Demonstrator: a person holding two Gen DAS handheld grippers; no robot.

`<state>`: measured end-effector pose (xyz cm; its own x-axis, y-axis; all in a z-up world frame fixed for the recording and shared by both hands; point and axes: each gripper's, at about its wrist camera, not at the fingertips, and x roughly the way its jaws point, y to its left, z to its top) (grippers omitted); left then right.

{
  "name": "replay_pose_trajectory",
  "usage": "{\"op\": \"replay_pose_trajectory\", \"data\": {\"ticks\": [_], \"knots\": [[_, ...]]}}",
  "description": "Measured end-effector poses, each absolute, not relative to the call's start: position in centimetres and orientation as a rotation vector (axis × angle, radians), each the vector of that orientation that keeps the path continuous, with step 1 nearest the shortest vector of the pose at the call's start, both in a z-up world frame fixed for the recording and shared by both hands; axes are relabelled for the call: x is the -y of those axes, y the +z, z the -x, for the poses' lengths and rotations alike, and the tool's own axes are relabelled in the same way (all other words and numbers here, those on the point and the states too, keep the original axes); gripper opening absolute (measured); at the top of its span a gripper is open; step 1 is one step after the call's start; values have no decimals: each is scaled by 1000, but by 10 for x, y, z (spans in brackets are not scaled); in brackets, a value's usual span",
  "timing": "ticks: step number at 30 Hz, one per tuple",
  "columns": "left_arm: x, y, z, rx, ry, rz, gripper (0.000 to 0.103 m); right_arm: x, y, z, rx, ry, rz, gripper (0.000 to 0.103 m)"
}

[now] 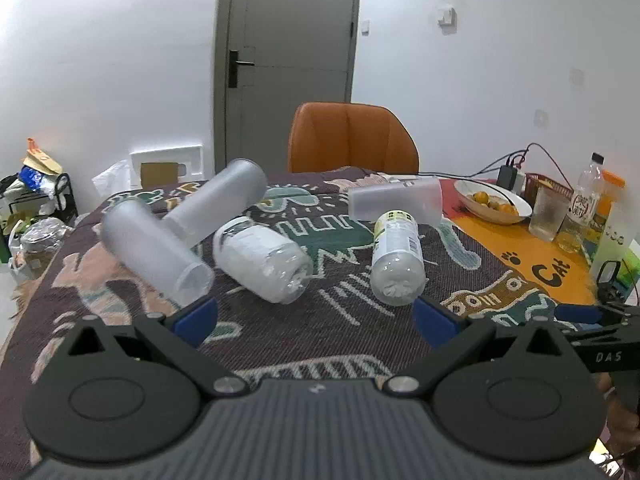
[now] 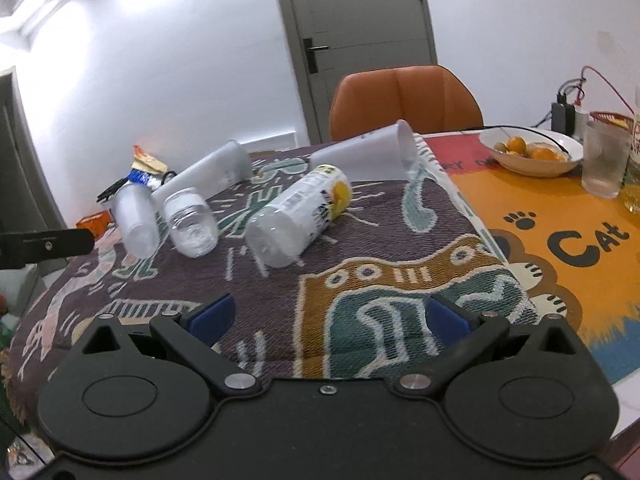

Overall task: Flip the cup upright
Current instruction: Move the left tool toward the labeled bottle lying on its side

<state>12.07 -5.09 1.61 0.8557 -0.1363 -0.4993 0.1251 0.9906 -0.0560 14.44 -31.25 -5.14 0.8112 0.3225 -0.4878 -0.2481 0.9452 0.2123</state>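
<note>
Three frosted plastic cups lie on their sides on the patterned cloth. One cup (image 1: pixel 154 254) (image 2: pixel 136 216) is near left, its mouth toward me. A second cup (image 1: pixel 218 200) (image 2: pixel 208 176) lies behind it. A third cup (image 1: pixel 396 198) (image 2: pixel 368 156) lies at the far right of the cloth. Two clear bottles (image 1: pixel 262 264) (image 1: pixel 396 256) lie between them, also in the right wrist view (image 2: pixel 192 222) (image 2: pixel 298 216). My left gripper (image 1: pixel 316 320) is open and empty, just short of the near cup. My right gripper (image 2: pixel 328 320) is open and empty, nearer the front edge.
An orange chair (image 1: pixel 352 138) stands behind the table. On the orange mat at right are a bowl of fruit (image 1: pixel 494 200), a glass (image 1: pixel 548 212), bottles (image 1: pixel 586 196) and cables. Clutter sits on the floor at left (image 1: pixel 36 196).
</note>
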Motion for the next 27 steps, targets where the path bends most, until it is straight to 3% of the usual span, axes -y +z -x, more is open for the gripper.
{"op": "replay_pose_trajectory", "data": {"ticks": [9, 14, 21, 27], "knots": [[72, 9, -177, -585, -176, -17, 102, 328, -60, -177, -536, 282, -201, 102], [86, 7, -206, -617, -205, -37, 101, 333, -68, -196, -551, 285, -224, 95], [115, 9, -245, -655, -274, -57, 101, 344, -77, -213, -576, 283, -281, 77], [145, 3, -273, -691, -321, -101, 97, 353, -81, -217, -584, 252, -285, 75]]}}
